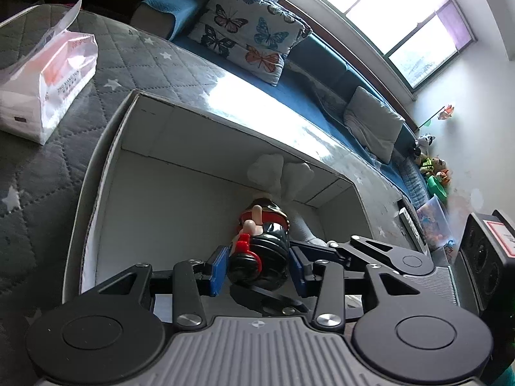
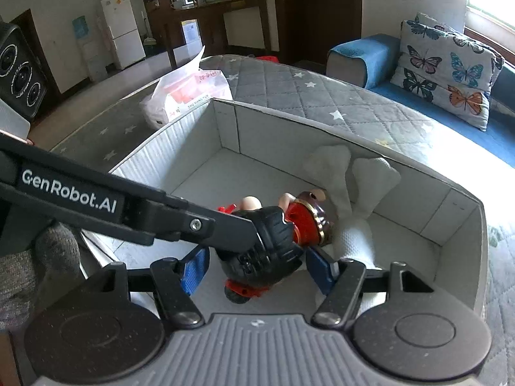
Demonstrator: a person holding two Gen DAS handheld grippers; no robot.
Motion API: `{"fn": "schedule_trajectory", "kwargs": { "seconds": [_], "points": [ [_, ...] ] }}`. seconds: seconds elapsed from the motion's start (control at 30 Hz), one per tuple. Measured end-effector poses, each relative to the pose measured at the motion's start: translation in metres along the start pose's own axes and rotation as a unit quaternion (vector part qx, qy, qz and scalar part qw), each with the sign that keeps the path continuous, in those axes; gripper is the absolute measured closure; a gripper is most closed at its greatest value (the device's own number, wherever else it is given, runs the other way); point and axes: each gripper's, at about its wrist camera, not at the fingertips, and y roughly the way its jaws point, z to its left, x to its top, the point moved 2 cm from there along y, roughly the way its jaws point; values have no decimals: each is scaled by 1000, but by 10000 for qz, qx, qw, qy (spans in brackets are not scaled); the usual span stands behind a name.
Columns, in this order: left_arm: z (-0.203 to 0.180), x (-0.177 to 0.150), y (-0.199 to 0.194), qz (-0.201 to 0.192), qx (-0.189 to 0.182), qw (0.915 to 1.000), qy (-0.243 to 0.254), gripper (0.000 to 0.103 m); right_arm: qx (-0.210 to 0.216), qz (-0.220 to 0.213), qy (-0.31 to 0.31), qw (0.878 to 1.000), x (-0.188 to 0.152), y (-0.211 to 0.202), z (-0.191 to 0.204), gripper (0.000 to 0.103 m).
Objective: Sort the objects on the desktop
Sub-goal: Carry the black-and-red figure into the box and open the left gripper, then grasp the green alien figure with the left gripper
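A black and red toy figure (image 1: 260,251) lies inside a grey-white cardboard box (image 1: 106,173) on the quilted table. My left gripper (image 1: 259,270) has its blue pads on both sides of the toy and close against it. In the right wrist view the toy (image 2: 273,244) lies between my right gripper's (image 2: 257,270) blue pads, which stand wide apart with gaps on both sides. The left gripper's arm (image 2: 128,206) reaches in from the left onto the toy. A white plush item (image 2: 351,186) lies beside the toy in the box (image 2: 457,193).
A tissue pack (image 1: 48,87) lies on the grey star-quilted table (image 1: 38,173) left of the box; it also shows in the right wrist view (image 2: 186,99). A blue sofa (image 2: 425,103) with a butterfly cushion (image 1: 248,32) runs behind. A black speaker (image 2: 19,67) stands at the left.
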Motion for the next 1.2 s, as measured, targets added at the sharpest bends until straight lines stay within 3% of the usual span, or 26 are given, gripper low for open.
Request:
{"fn": "schedule_trajectory", "kwargs": {
  "seconds": [0.27, 0.57, 0.7, 0.8, 0.97, 1.07, 1.2],
  "points": [
    [-14, -8, -22, -187, 38, 9995, 250, 60, -234, -416, 64, 9988, -7, -30, 4, 23],
    [-50, -36, -59, -489, -116, 9965, 668, 60, -515, -950, 83, 9941, -31, -89, 16, 19],
    [-65, -53, -71, -578, -190, 9946, 841, 60, -706, -1066, 98, 9917, -53, -111, 21, 19],
    [-76, -69, -77, -580, -254, 9933, 971, 60, -823, -1150, 105, 9899, -69, -126, 26, 10],
    [-90, -96, -81, -579, -252, 9904, 1231, 60, -969, -1298, 219, 9865, -103, -150, 33, 10],
    [-96, -112, -81, -538, -276, 9893, 1327, 60, -1115, -1399, 309, 9834, -125, -162, 38, 1],
    [-105, -133, -78, -443, -318, 9880, 1448, 60, -1261, -1481, 507, 9796, -154, -174, 37, 0]
  ]
}}
